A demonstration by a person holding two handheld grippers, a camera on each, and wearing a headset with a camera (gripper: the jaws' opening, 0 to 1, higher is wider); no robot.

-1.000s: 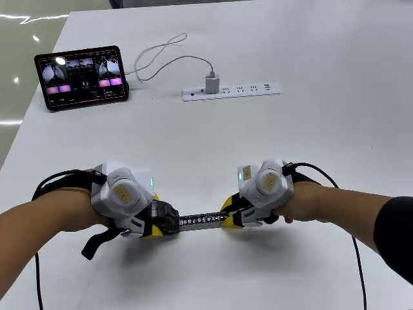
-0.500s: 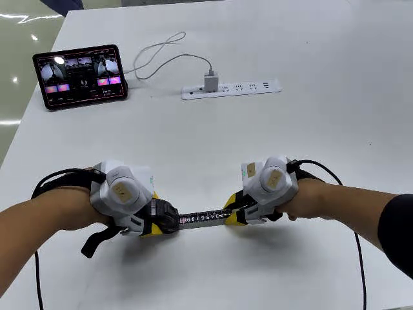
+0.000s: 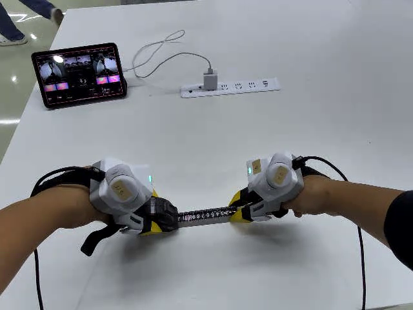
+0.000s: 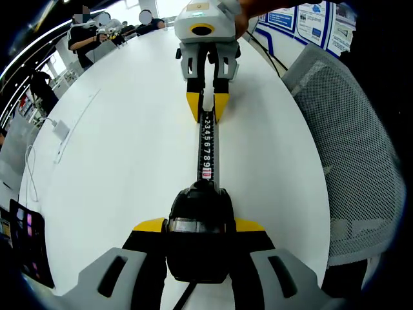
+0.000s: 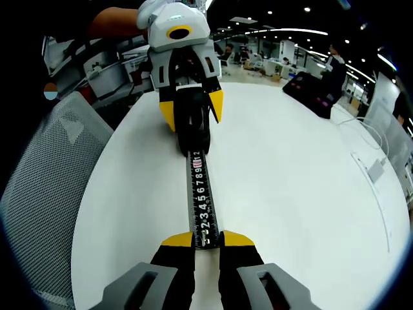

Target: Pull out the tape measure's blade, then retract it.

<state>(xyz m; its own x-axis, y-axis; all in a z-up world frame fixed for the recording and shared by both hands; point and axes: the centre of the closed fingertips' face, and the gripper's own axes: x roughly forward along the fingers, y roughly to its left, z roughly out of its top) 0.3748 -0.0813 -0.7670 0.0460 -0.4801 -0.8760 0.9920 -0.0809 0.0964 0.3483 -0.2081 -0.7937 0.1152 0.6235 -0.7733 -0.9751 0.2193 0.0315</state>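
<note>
Gripping the black tape measure case (image 4: 200,236) between its closed jaws, the left hand-held gripper (image 3: 161,218) sits at the near left of the white tabletop (image 3: 310,123). The right hand-held gripper (image 5: 206,240) is clamped on the tip of the blade (image 3: 205,215), which runs straight between the two, a short length drawn out. At the far left a lit tablet (image 3: 79,74) is propped. A power strip (image 3: 230,88) with a plugged charger (image 3: 211,82) and a looping white cable (image 3: 158,58) lies at the far side, well apart from the blade.
</note>
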